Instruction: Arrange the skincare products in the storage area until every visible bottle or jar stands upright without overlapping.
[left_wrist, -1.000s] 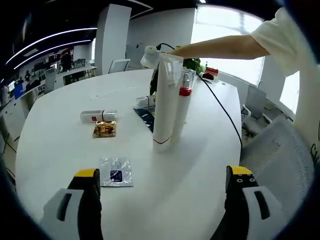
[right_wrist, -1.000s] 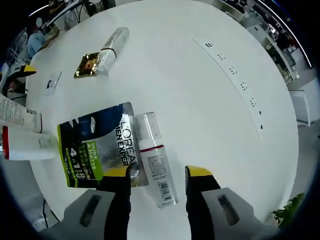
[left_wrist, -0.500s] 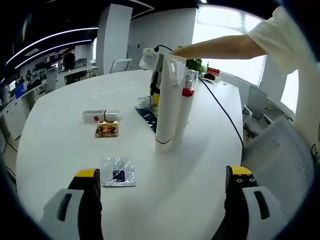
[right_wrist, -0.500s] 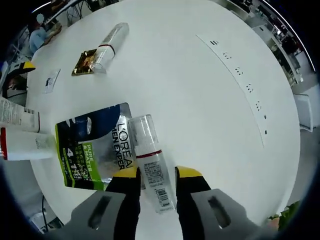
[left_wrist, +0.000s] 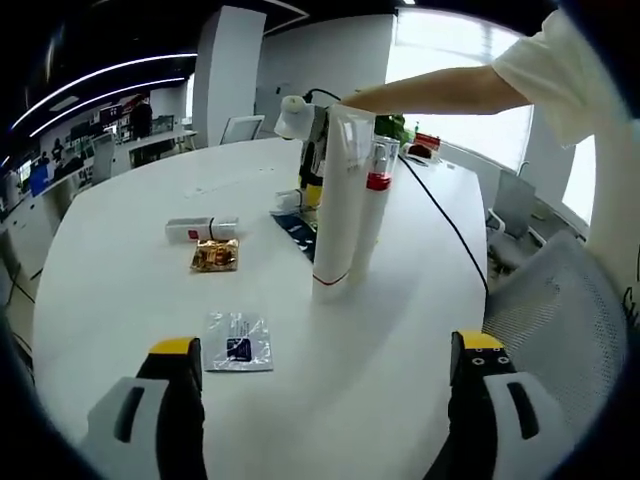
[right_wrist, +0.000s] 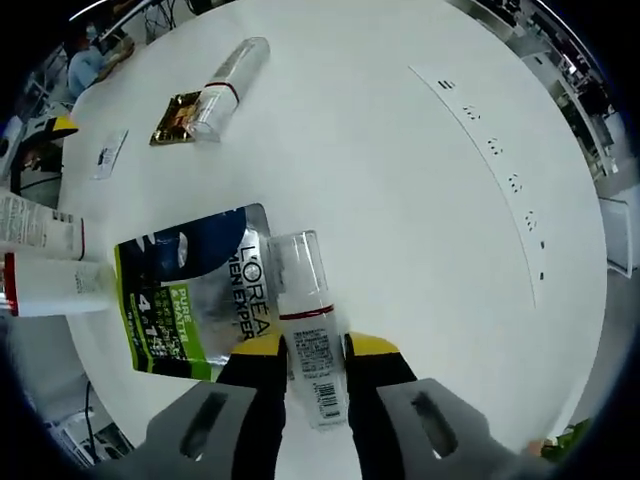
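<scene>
two tall tubes stood upright and touching near the middle of the white table (left_wrist: 120, 270) in the left gripper view: a plain white tube (left_wrist: 338, 195) in front and a slimmer one with a red band (left_wrist: 370, 210) right behind it. couldn't tell how full either one was, they weren't see-through.

the bottle (right_wrist: 305, 335) on its side was the main thing in the right gripper view. it had a clear cap, a thin red ring under the cap and a white label with a barcode at the near end. whatever was inside didn't show through the label. the right gripper (right_wrist: 308, 347) had its yellow-tipped jaws closed narrow around the bottle's lower half, pressing on both sides. the bottle lay along the right edge of a flat blue and green sachet (right_wrist: 190, 295), partly overlapping it.

farther off in that view, a second small bottle (right_wrist: 224, 82) with a red ring lay flat, touching a gold foil packet (right_wrist: 178, 113).

the left gripper (left_wrist: 325, 350) was spread wide with nothing between its jaws, low over the table. a small clear sample packet (left_wrist: 238, 354) lay just ahead of its left jaw, flat on the surface.
</scene>
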